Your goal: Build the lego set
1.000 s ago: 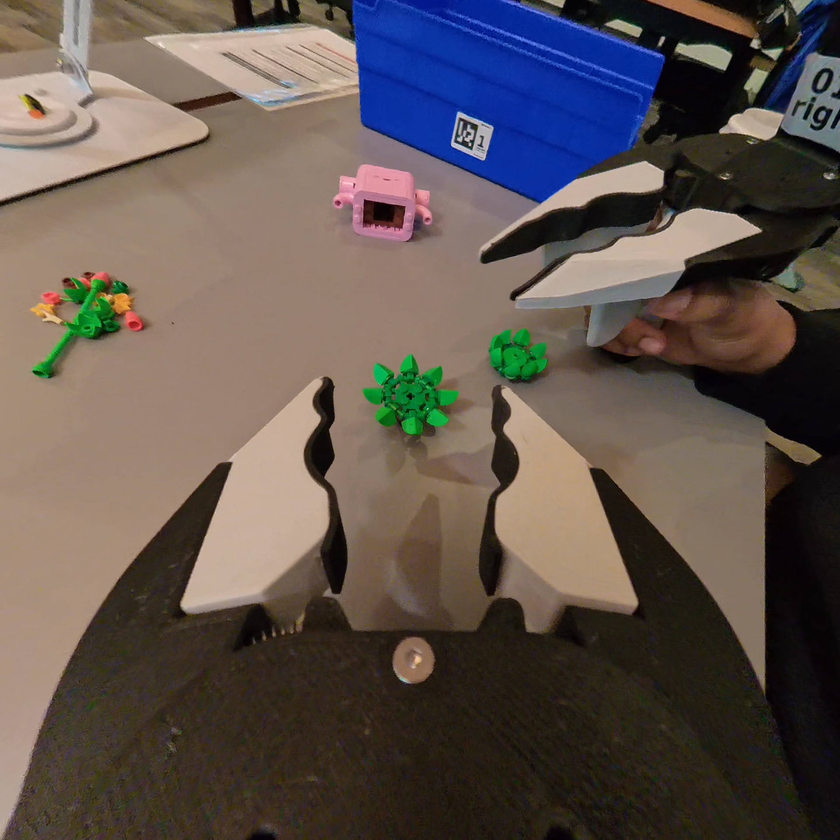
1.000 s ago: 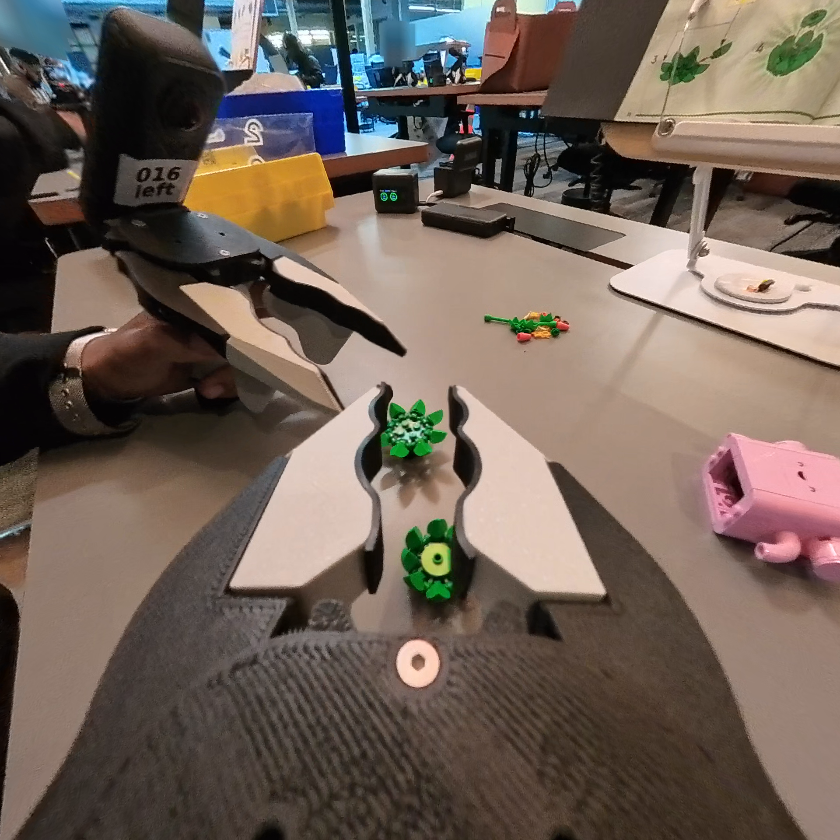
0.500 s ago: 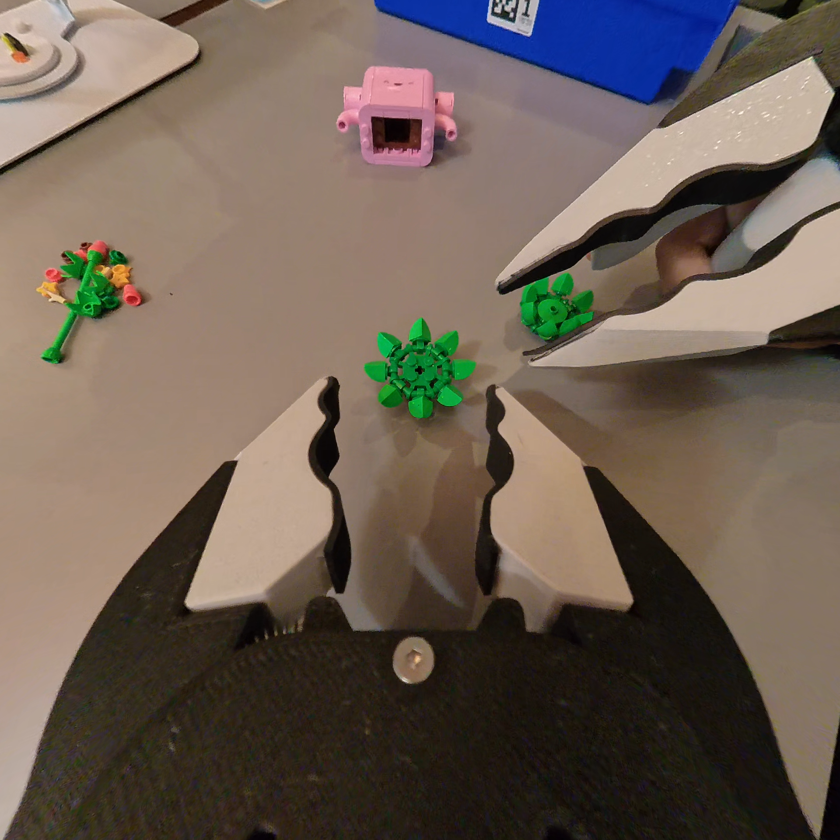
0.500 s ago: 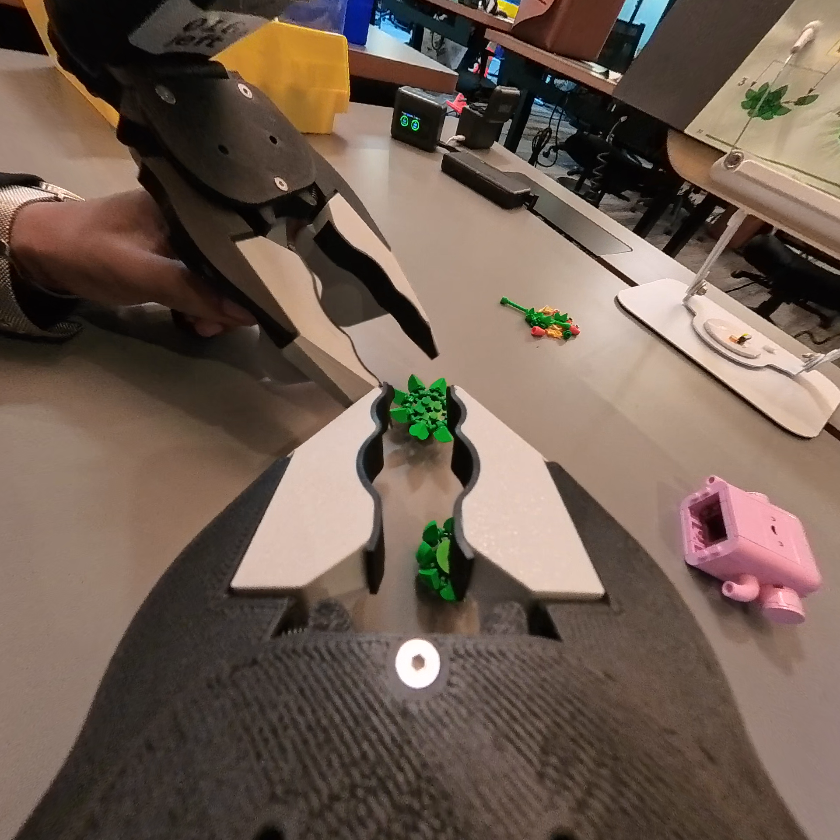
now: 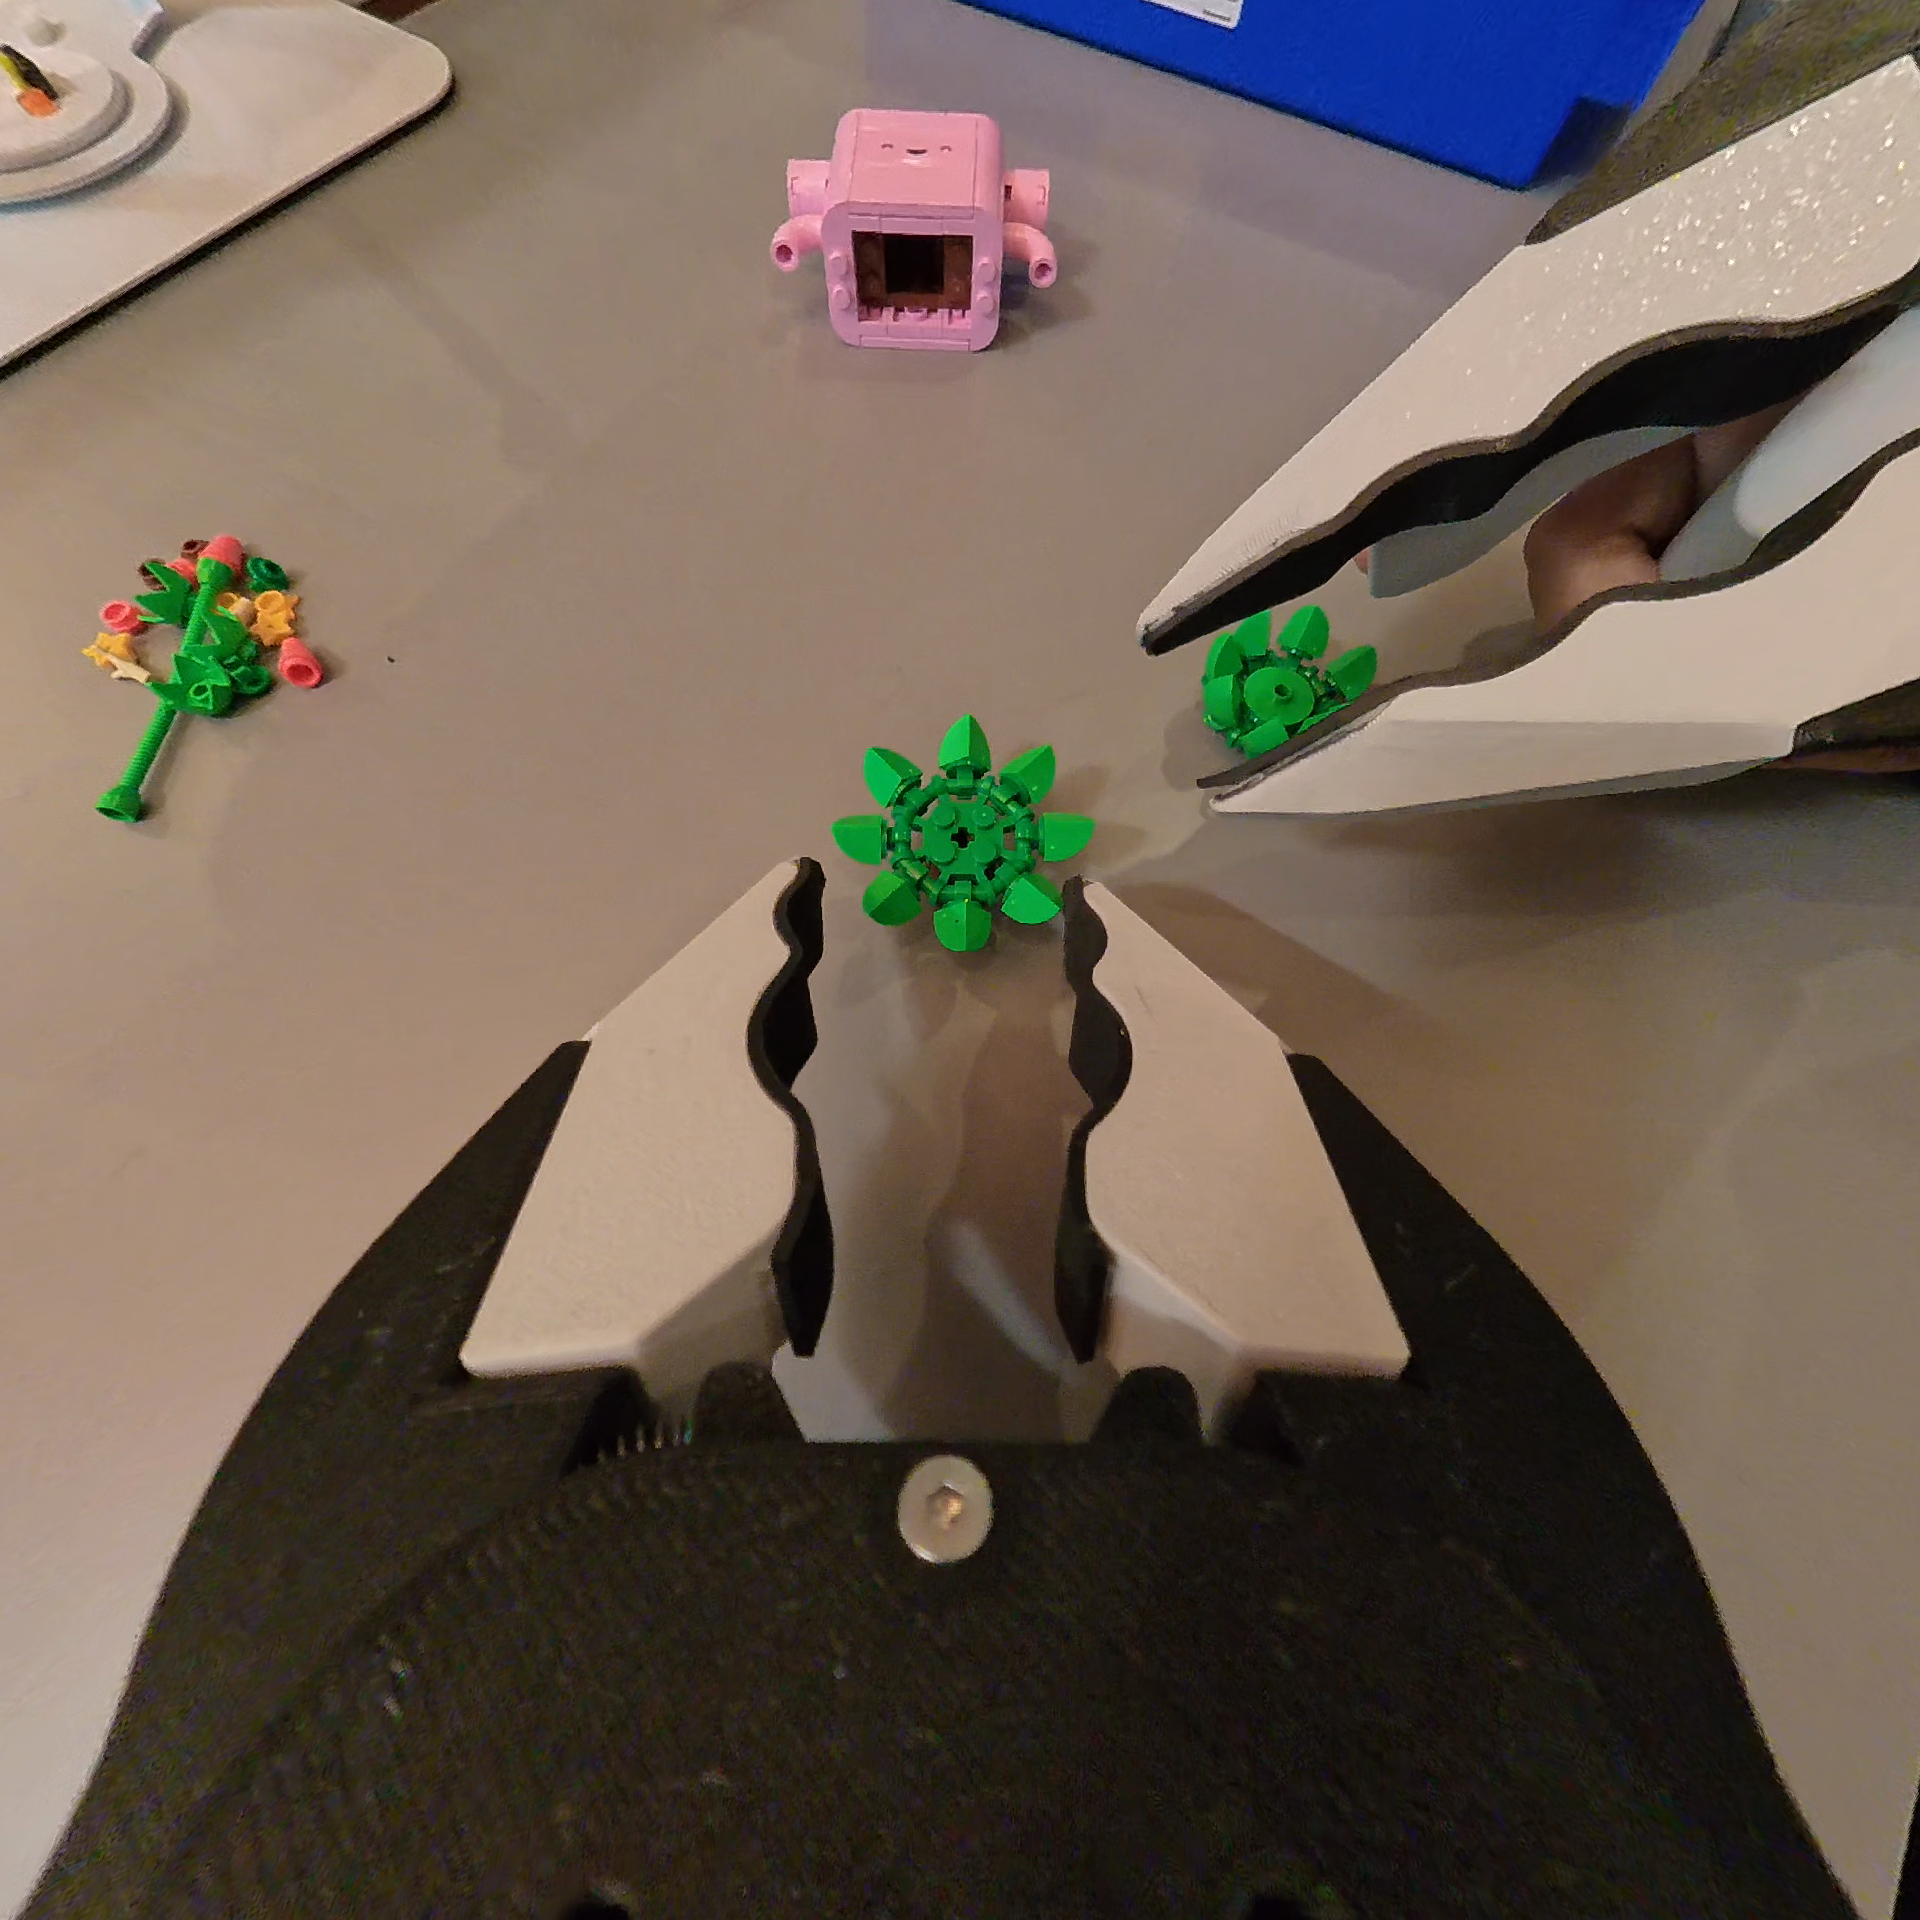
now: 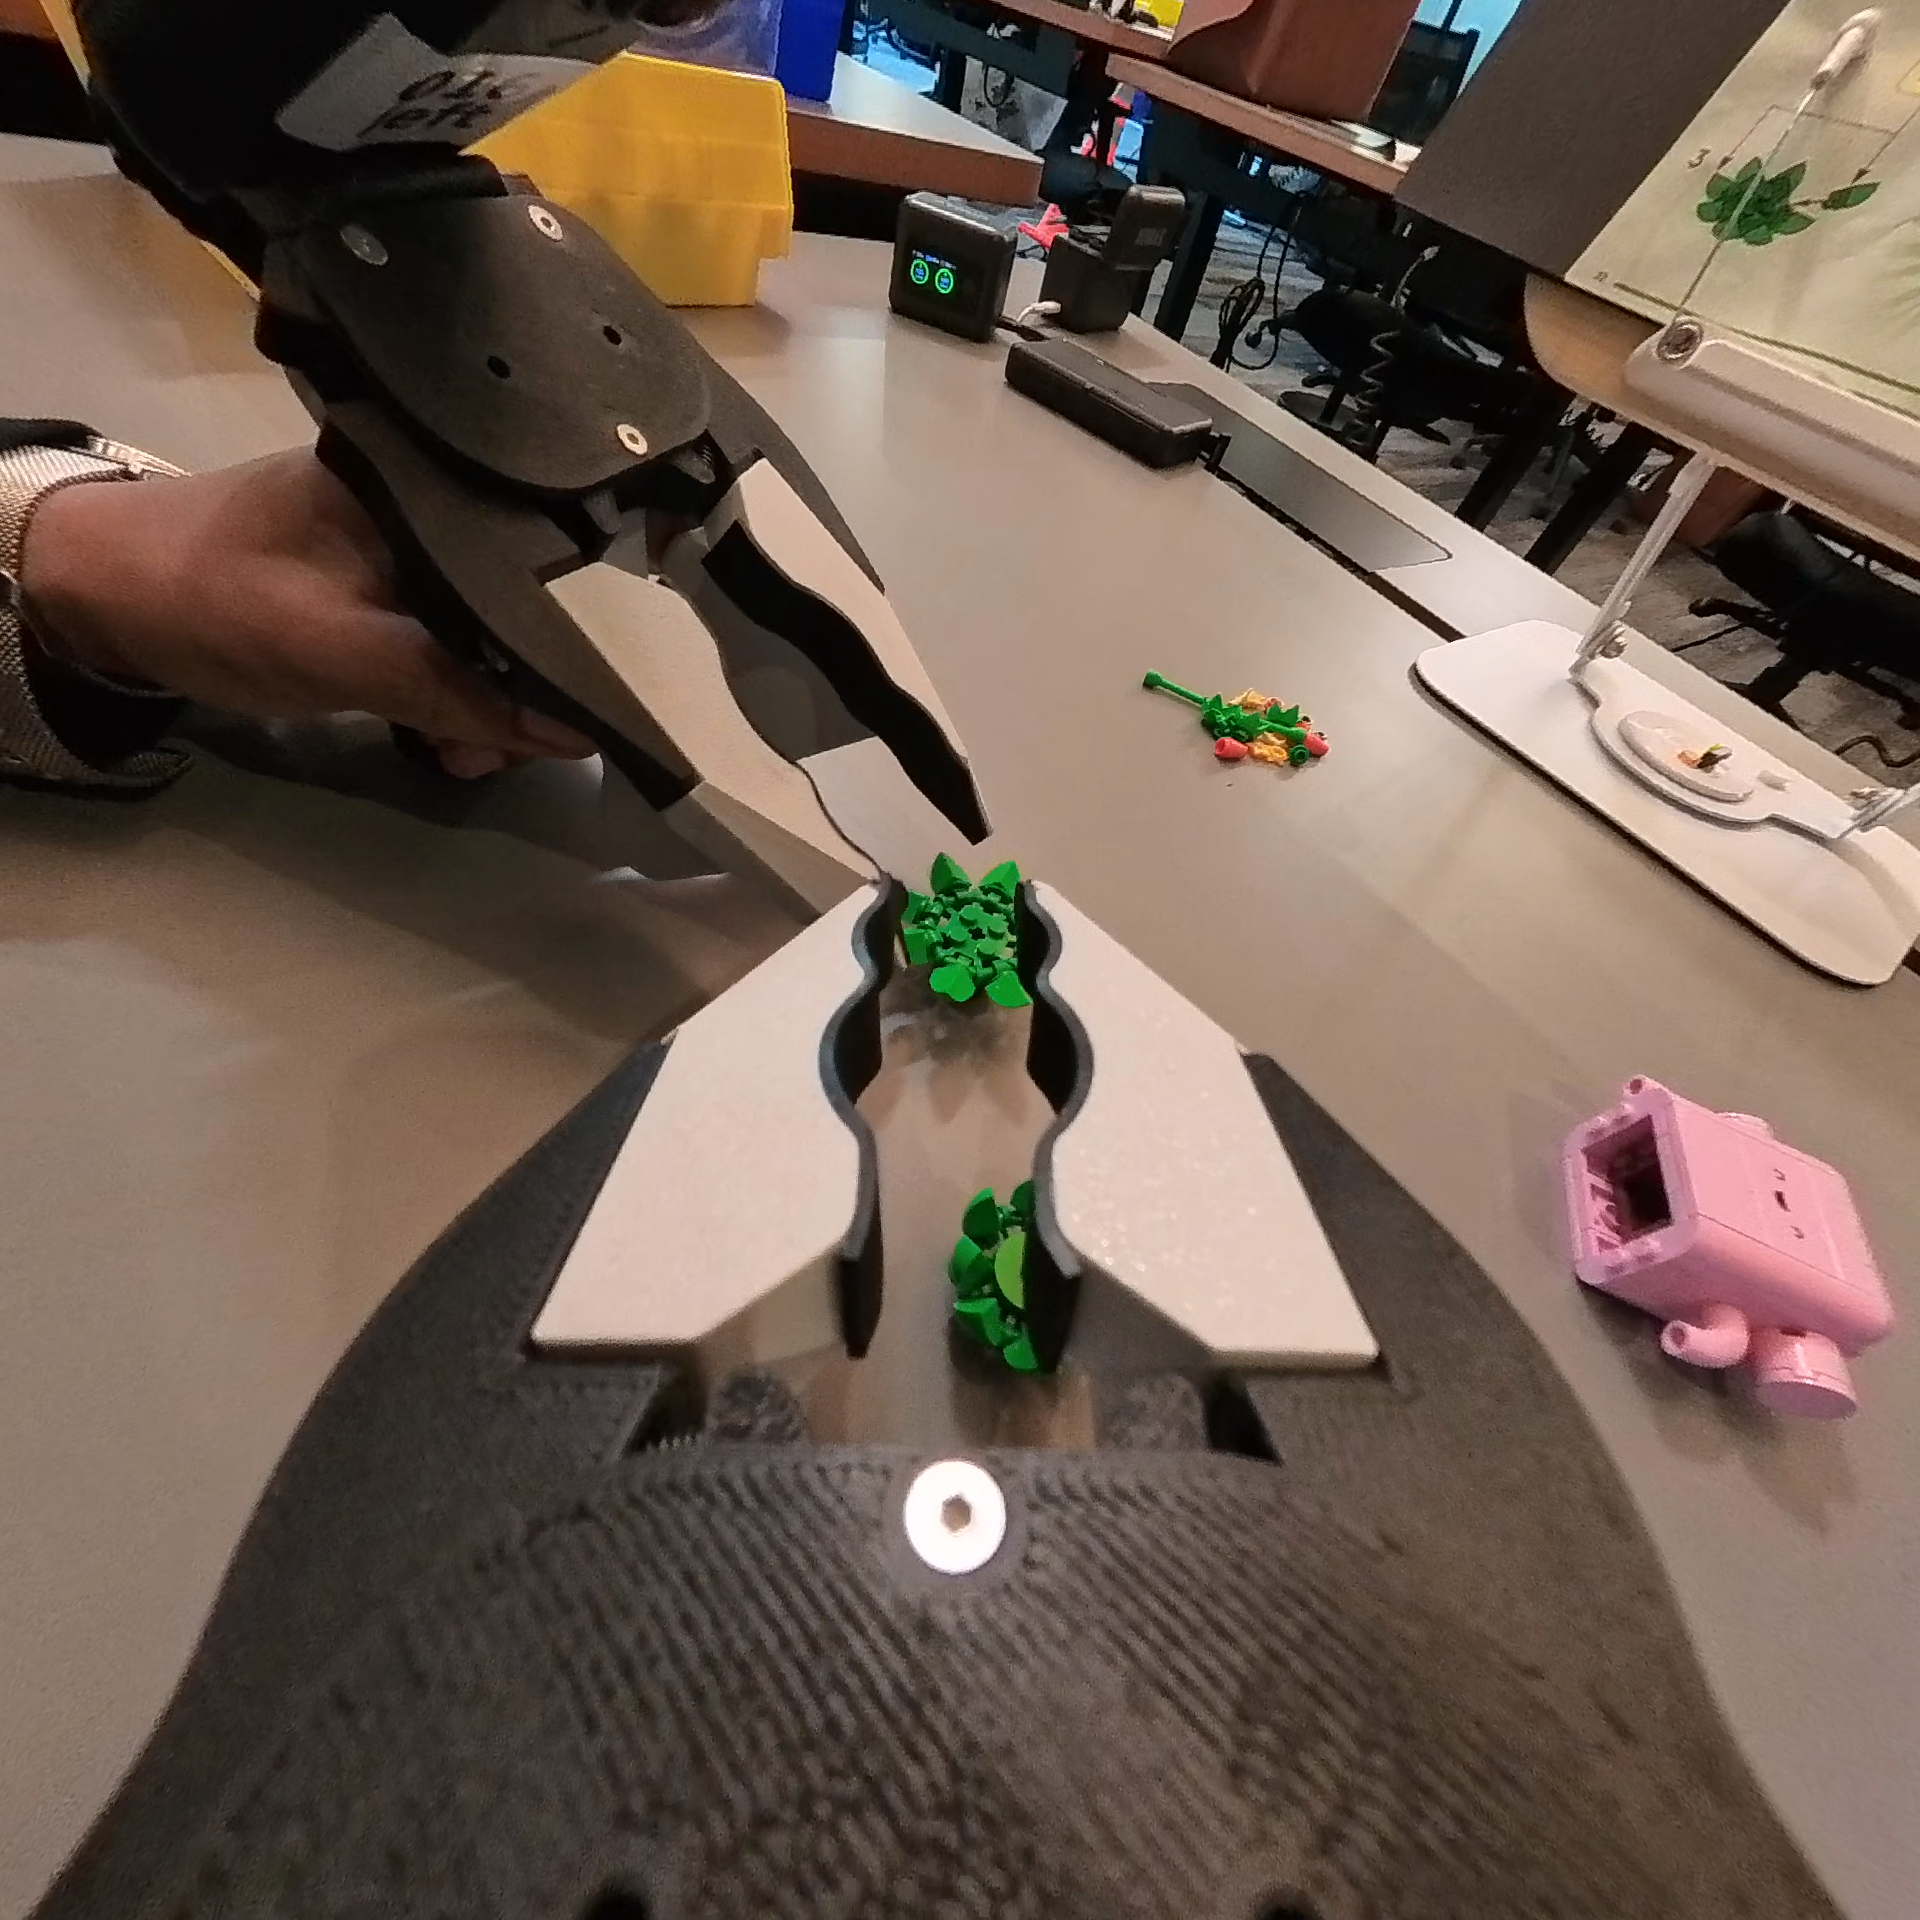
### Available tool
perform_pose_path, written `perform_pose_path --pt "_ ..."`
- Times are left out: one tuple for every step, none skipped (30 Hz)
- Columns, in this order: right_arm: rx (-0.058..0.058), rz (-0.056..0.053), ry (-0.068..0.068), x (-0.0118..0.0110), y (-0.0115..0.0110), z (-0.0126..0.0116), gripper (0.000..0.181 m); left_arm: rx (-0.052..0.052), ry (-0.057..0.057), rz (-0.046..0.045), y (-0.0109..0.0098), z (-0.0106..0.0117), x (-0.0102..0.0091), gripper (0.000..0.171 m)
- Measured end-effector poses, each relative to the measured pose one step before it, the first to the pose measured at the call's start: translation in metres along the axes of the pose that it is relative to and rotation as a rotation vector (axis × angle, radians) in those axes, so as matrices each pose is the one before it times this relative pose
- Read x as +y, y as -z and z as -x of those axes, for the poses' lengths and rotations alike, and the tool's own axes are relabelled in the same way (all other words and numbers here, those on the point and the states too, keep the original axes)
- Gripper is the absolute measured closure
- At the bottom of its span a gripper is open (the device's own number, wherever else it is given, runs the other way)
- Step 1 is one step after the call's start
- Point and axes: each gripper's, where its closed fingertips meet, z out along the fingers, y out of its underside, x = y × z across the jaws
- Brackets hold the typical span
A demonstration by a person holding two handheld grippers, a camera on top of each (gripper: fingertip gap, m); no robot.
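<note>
Both claws are working low over the grey worktop: the left claw is hanging released just near of the flat green leaf rosette, while the right claw is straddling the smaller, tilted leaf cluster, whose edge seems to rest against one finger, not yet clenched. Each green piece is probably light, stiff plastic with hinged leaves that may fold or pop off, so gripping across the central ring looks safest.

My left wrist view looks steeply down, close over the grey table. My right wrist view sits lower, facing the room. Both share the flat green rosette and pink block.
</note>
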Motion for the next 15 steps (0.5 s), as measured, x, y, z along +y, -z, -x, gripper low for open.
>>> perform_pose_path --pt "-0.0006 0.0012 0.0000 0.00010 -0.00010 0.00010 0.160 0.0002 0.0012 0.00007 -0.00009 0.00002 0.00006 0.127" --pt "-0.0002 0.0006 0.0001 0.00006 -0.00005 0.00003 0.160 0.0014 0.0003 -0.00005 0.00009 -0.00013 -0.00006 0.127" --pt "0.0002 0.0002 0.0002 0.00003 0.00001 -0.00004 0.160 0.0015 0.0000 -0.00020 -0.00001 -0.00021 -0.00003 0.128" --pt "0.0002 0.0000 0.0001 -0.00003 -0.00009 -0.00002 0.160 0.0026 -0.0005 0.00028 -0.00008 -0.00041 0.00010 0.128" --pt "0.0002 -0.0001 0.0000 0.00003 0.00009 -0.00004 0.160 0.0025 -0.0007 0.00050 0.00000 -0.00039 0.00005 0.129" --pt "0.0001 0.0001 -0.0002 0.00001 0.00001 0.00000 0.160 0.0019 -0.0008 0.00030 -0.00002 -0.00030 0.00002 0.129" --pt "0.0002 0.0000 -0.0002 -0.00010 0.00003 -0.00003 0.160 0.0011 -0.0009 0.00008 -0.00007 -0.00026 -0.00004 0.129" --pt "0.0009 -0.0004 -0.0003 -0.00001 0.00005 -0.00020 0.160 0.0005 -0.0012 0.00010 -0.00005 -0.00020 0.00010 0.129" --pt "0.0019 -0.0007 -0.0011 -0.00014 0.00006 -0.00032 0.160 0.0011 -0.0013 -0.00001 0.00000 -0.00029 0.00000 0.129" --pt "0.0020 -0.0012 -0.0022 -0.00011 0.00019 -0.00046 0.160 0.0018 -0.0013 -0.00030 -0.00002 -0.00039 -0.00004 0.129" --pt "0.0023 -0.0021 -0.0049 -0.00029 0.00021 -0.00085 0.159 0.0017 -0.0011 -0.00075 0.00004 -0.00030 -0.00016 0.129" --pt "0.0027 -0.0036 -0.0093 -0.00038 0.00043 -0.00123 0.158 0.0009 0.0000 -0.00107 0.00009 -0.00009 -0.00015 0.128" --pt "0.0043 -0.0066 -0.0153 -0.00083 0.00076 -0.00216 0.157 0.0003 0.0005 -0.00211 0.00013 0.00000 -0.00022 0.128" --pt "0.0078 -0.0100 -0.0235 -0.00108 0.00125 -0.00337 0.156 0.0006 0.0009 -0.00298 0.00027 0.00007 -0.00032 0.127" --pt "0.0148 -0.0085 -0.0334 -0.00071 0.00188 -0.00547 0.155 0.0009 0.0019 -0.00391 0.00042 0.00009 -0.00043 0.126"
